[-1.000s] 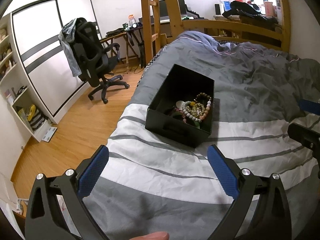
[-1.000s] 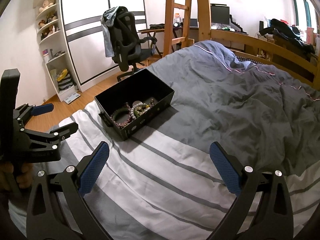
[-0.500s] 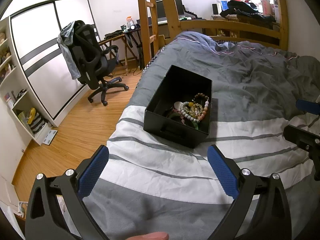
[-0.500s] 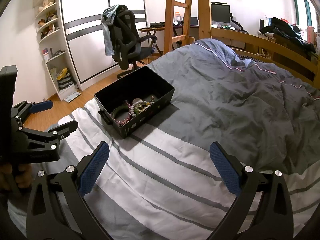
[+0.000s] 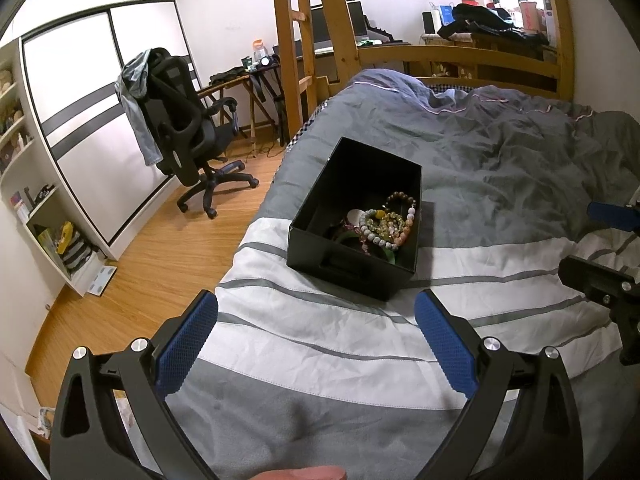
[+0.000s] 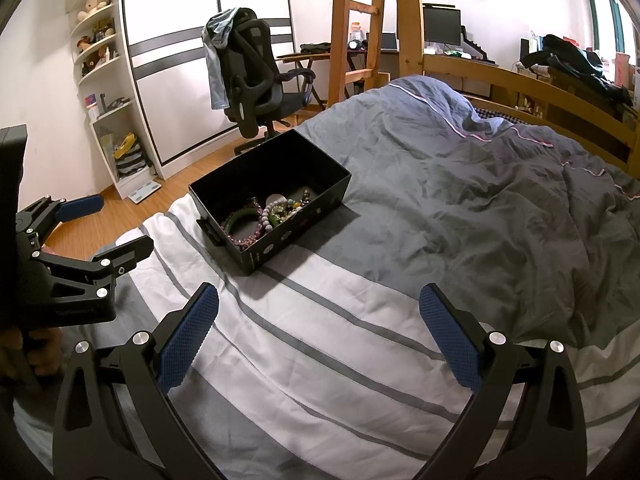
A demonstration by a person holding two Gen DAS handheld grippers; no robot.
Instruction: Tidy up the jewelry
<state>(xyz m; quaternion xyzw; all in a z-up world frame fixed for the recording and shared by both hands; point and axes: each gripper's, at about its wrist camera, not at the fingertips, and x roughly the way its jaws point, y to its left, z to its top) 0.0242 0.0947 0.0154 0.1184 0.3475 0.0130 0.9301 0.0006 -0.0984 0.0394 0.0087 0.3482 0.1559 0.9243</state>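
Observation:
A black open box (image 5: 348, 272) sits on the bed, also in the right wrist view (image 6: 256, 256). Inside it lies a pile of bead bracelets (image 5: 386, 226), seen too in the right wrist view (image 6: 264, 220). My left gripper (image 5: 316, 336) is open and empty, a short way before the box's near end. My right gripper (image 6: 318, 332) is open and empty, to the right of the box and further back. The left gripper also shows at the left of the right wrist view (image 6: 100, 228), and one right finger (image 5: 600, 284) shows in the left wrist view.
The bed has a grey duvet (image 5: 500, 152) and a white and grey striped cover (image 5: 320, 340). Its left edge drops to a wooden floor (image 5: 152, 264). An office chair (image 5: 184, 136), a wardrobe (image 5: 80, 120) and a wooden ladder (image 5: 296, 40) stand beyond.
Both grippers have drifted slightly closer to the box, which sits a little lower and larger in both views. Both stay open and empty.

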